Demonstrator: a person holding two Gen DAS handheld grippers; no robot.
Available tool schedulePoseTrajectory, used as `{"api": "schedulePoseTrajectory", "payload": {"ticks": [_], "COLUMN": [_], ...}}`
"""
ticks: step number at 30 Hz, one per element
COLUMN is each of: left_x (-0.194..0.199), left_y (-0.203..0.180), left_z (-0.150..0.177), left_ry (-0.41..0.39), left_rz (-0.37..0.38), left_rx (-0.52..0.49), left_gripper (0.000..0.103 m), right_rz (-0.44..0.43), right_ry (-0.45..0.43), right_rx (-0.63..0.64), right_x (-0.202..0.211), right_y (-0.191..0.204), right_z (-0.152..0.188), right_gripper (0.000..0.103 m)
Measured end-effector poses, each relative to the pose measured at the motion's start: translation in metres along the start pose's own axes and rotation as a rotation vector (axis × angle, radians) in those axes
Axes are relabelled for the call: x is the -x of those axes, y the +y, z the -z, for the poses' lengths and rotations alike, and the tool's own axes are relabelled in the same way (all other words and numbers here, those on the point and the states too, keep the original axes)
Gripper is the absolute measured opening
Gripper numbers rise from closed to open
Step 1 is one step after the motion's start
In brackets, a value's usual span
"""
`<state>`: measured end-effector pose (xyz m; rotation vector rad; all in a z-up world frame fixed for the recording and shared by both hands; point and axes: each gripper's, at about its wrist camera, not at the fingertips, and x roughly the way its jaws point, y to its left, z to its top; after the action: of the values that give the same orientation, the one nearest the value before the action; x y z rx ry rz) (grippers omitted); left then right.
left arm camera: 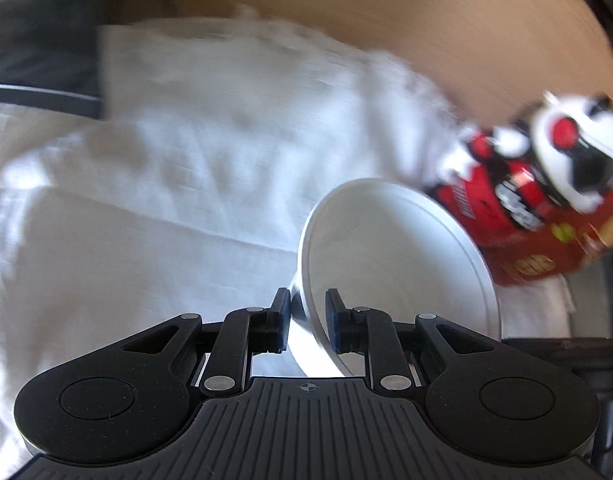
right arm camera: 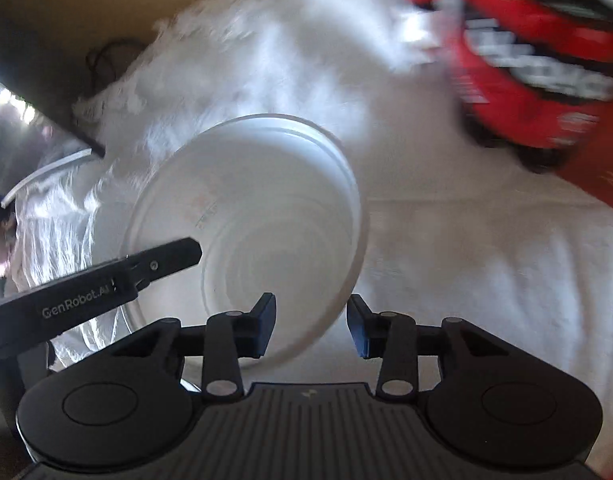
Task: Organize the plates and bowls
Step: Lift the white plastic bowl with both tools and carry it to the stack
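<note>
I am pinching the rim of the white bowl [left arm camera: 386, 264] between my left fingers [left arm camera: 308, 326], one pad inside the wall and one outside, the bowl tipped on its side over the white cloth [left arm camera: 146, 200]. It is looking light, stiff and slick, so the rim is the sound place to take it. My right fingers [right arm camera: 311, 330] are straddling the same rim at its near edge (whether the pads are pressing, I cannot tell). My left tool is reading "GenRobot.AI". Farther right, a red box [left arm camera: 526, 220] is lying blurred, its lettering unreadable.
</note>
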<state>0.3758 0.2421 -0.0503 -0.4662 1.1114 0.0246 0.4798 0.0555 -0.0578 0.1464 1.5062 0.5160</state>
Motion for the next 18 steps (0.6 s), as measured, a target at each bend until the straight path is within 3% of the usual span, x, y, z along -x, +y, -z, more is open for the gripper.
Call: {"api": "schedulePoseTrajectory", "payload": {"ticks": [8,18], "left_x": [-0.045,-0.069], "left_y": [-0.05,-0.056], "left_z": [0.015,0.018], "left_ry": [0.171,0.209], "left_rz": [0.038,0.036], "left_rx": [-0.078,-0.08], "left_gripper": [0.02,0.016], "right_rz": [0.033,0.078], "right_ry": [-0.017,0.04], "right_rx": [-0.138,-0.193], "right_x": [0.023,-0.011], "right_y": [-0.065,-0.095], "right_z": [0.014,0.015], "right_gripper": [0.039,0.04]}}
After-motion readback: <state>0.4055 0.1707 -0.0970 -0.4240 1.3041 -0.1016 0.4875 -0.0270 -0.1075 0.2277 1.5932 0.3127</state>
